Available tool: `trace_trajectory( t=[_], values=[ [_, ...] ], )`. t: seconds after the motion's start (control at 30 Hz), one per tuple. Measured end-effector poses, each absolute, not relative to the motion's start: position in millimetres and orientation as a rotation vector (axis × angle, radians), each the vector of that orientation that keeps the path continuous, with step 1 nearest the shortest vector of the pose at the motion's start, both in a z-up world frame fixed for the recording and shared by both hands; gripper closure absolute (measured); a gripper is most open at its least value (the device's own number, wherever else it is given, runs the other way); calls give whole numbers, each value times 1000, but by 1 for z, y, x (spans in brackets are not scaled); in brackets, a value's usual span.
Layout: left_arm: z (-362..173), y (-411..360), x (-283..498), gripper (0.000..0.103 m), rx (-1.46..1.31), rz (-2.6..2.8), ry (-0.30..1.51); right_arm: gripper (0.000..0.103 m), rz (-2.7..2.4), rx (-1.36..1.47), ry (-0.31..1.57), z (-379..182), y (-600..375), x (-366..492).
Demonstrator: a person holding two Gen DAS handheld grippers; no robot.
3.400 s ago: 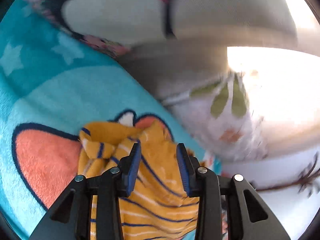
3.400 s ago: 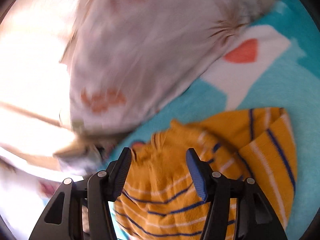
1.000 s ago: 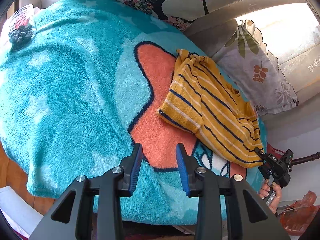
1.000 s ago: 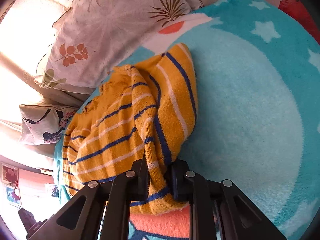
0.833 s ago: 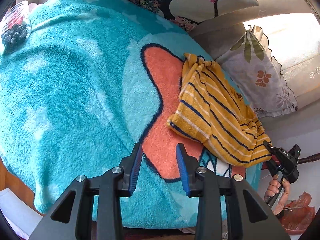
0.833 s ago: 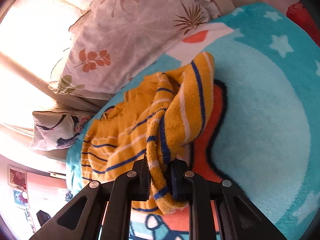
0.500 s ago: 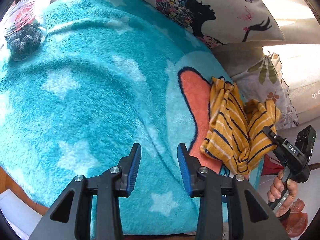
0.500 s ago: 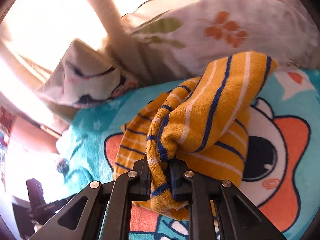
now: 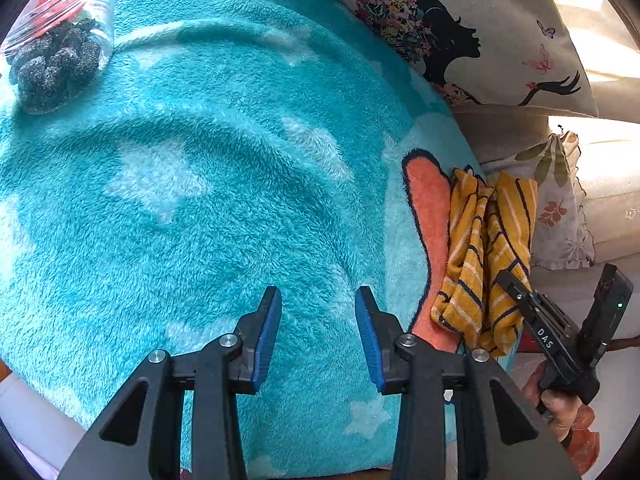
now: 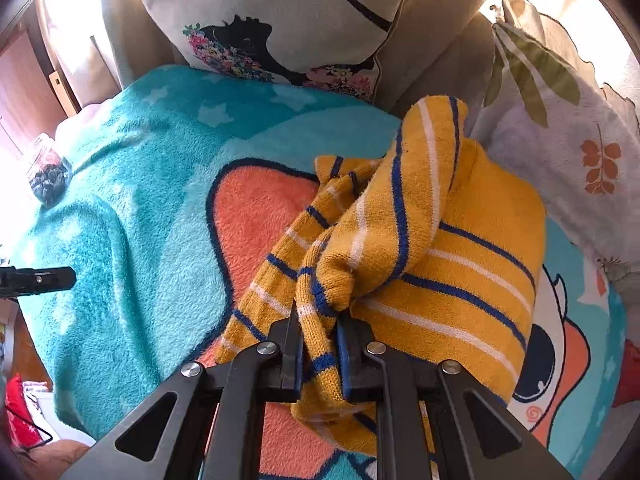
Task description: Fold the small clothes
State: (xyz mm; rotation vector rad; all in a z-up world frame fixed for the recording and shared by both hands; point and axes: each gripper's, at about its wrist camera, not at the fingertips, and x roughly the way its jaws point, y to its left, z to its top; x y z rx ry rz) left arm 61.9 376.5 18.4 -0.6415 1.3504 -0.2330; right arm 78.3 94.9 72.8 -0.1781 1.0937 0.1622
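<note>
Left wrist view, over the blanket:
- Left tool (image 9: pixel 318 334): jaws part open, blue pads apart, nothing between them; only teal fleece shows below.
- Blanket (image 9: pixel 208 200): teal, pale stars, an orange patch outlined in dark blue toward the right edge.
- Striped garment (image 9: pixel 486 256): mustard yellow with navy and white stripes, bunched in vertical folds at the blanket's right side, partly on the orange patch, well apart from the left tool.
- Right tool (image 9: pixel 504 278): enters from lower right, its tip at the garment's lower edge; the jaws cannot be made out from this side. A hand (image 9: pixel 554 398) grips its handle.
- Jar (image 9: pixel 56 40): clear, holding dark round pieces, lying at the blanket's upper left.
- Silhouette cushion (image 9: pixel 480 28): pale, with a black profile figure and flowers, behind the blanket.
- Leaf-print cushion (image 9: pixel 560 208): just beside the garment, to its right.

Right wrist view, close on the garment:
- Right tool (image 10: pixel 319 354): jaws nearly closed, pinching a thick fold of striped garment (image 10: pixel 460 260) between the pads.
- Garment position: the gripped fold rises in a hump above the rest, which lies spread on the blanket (image 10: pixel 132 208) over the orange patch.
- Surroundings: silhouette cushion (image 10: pixel 280 8) behind; leaf-print cushion (image 10: pixel 568 140) right; jar (image 10: pixel 50 178) far left.
- Left tool (image 10: pixel 44 279): only a dark tip shows at the left edge.
</note>
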Motion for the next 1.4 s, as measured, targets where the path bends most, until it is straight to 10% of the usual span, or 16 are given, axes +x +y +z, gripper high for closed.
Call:
trace_trajectory(
  t=[0.4, 1.4],
  values=[
    [13, 379, 74, 66, -638, -276, 1364, 70, 348, -143, 1113, 81, 121, 54],
    [-1, 401, 68, 62, -654, -234, 1383, 81, 112, 318, 1142, 63, 52, 68]
  ],
)
